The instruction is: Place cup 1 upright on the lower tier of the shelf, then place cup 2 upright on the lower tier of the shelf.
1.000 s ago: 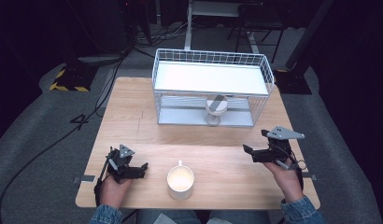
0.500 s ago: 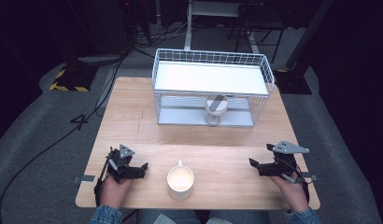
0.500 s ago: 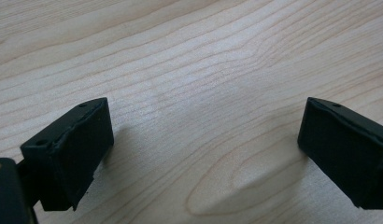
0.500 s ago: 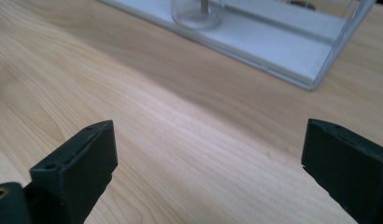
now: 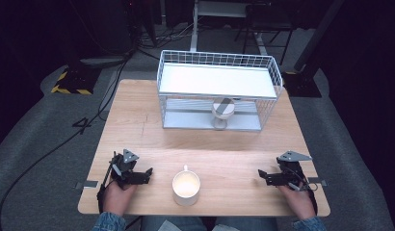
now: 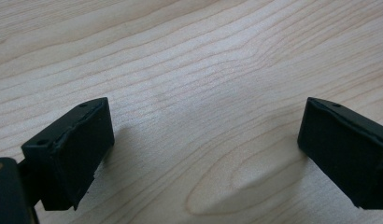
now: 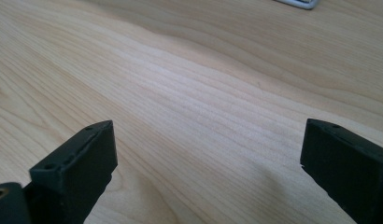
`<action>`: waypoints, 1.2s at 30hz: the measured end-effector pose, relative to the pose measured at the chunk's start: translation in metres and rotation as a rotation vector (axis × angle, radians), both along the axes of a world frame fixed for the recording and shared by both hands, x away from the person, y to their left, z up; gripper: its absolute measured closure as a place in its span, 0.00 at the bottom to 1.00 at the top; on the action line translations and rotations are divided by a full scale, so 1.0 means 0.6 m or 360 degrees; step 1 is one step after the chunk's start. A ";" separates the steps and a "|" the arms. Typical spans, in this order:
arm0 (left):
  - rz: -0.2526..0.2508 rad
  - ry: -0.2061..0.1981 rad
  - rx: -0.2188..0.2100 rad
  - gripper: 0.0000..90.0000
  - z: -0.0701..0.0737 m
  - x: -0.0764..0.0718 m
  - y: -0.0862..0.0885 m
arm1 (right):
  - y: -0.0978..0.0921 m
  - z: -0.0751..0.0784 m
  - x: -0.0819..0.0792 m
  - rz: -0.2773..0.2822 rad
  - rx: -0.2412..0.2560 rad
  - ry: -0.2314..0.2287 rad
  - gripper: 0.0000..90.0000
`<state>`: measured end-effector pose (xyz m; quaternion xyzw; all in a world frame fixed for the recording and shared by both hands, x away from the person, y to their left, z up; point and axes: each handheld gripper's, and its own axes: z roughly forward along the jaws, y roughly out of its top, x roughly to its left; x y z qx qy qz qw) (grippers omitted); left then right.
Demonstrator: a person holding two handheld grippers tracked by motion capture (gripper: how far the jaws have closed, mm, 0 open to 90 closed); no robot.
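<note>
A white mug (image 5: 186,187) — round, handle toward the far edge, pale inside — stands near the table's (image 5: 215,154) near edge, midway between the left gripper (image 5: 146,174) and right gripper (image 5: 263,176), both spread wide and empty.

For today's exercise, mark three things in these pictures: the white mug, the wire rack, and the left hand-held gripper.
white mug (image 5: 186,188): high view, on its open top.
wire rack (image 5: 218,59): high view, on its back rim.
left hand-held gripper (image 5: 146,174): high view, midway between its open jaw tips.
</note>
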<state>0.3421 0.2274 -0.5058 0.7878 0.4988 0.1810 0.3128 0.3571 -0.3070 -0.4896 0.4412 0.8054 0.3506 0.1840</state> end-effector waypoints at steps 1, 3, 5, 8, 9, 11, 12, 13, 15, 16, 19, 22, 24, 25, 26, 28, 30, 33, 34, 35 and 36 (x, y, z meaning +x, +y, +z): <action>0.0000 0.0000 0.0001 0.05 0.000 0.000 0.000 | 0.000 -0.004 0.000 0.0004 -0.0007 0.0010 0.05; 0.0000 0.0000 0.0000 0.05 0.000 0.000 0.000 | 0.002 -0.010 0.003 0.0015 -0.0042 0.0064 0.05; 0.0001 0.0000 0.0001 0.05 0.000 0.000 0.000 | 0.002 -0.012 0.004 0.0013 -0.0063 0.0082 0.04; 0.0001 0.0000 0.0002 0.05 0.000 0.000 0.000 | 0.005 -0.017 0.006 0.0007 -0.0121 0.0114 0.00; 0.0001 0.0000 0.0002 0.05 0.000 0.000 0.000 | 0.005 -0.017 0.006 0.0007 -0.0121 0.0114 0.00; 0.0001 0.0000 0.0001 0.05 0.000 0.000 0.000 | 0.004 -0.018 0.008 0.0009 -0.0115 0.0116 0.00; 0.0001 0.0000 0.0001 0.05 0.000 0.000 0.000 | 0.004 -0.018 0.008 0.0009 -0.0115 0.0116 0.00; 0.0001 0.0000 0.0002 0.05 0.000 0.000 0.000 | 0.003 -0.019 0.008 0.0006 -0.0102 0.0105 0.00; 0.0000 0.0000 0.0001 0.05 0.000 0.000 0.000 | -0.001 -0.027 0.007 0.0016 -0.0048 0.0022 0.00; 0.0000 0.0000 0.0002 0.05 0.000 0.000 0.000 | -0.001 -0.027 0.007 0.0017 -0.0049 0.0020 0.00; 0.0000 0.0000 0.0002 0.05 0.000 0.000 0.000 | -0.001 -0.027 0.007 0.0017 -0.0049 0.0020 0.00; -0.0001 0.0000 0.0003 0.05 0.000 0.000 0.000 | -0.001 -0.027 0.007 0.0017 -0.0049 0.0020 0.00; -0.0001 -0.0001 0.0002 0.05 0.000 0.000 0.000 | -0.001 -0.027 0.007 0.0017 -0.0049 0.0020 0.00; -0.0001 -0.0001 0.0002 0.05 0.000 0.000 0.000 | -0.001 -0.027 0.007 0.0017 -0.0049 0.0020 0.00; -0.0001 -0.0001 0.0002 0.05 0.000 0.000 -0.001 | -0.001 -0.027 0.007 0.0017 -0.0049 0.0020 0.00; -0.0002 -0.0001 0.0002 0.05 0.000 0.000 0.000 | -0.001 -0.027 0.007 0.0017 -0.0049 0.0020 0.00; -0.0002 0.0001 0.0003 0.05 0.000 0.000 0.000 | -0.001 -0.027 0.007 0.0017 -0.0049 0.0020 0.00; 0.0000 0.0002 0.0002 0.04 0.000 -0.001 0.000 | -0.001 -0.027 0.007 0.0017 -0.0049 0.0020 0.00; 0.0001 0.0003 0.0002 0.04 0.000 -0.001 0.000 | -0.001 -0.027 0.007 0.0017 -0.0050 0.0020 0.00; 0.0001 0.0003 0.0002 0.04 0.000 -0.001 0.000 | -0.001 -0.027 0.007 0.0017 -0.0050 0.0020 0.00; 0.0002 0.0004 0.0000 0.04 0.000 -0.002 0.000 | -0.001 -0.027 0.007 0.0016 -0.0049 0.0020 0.00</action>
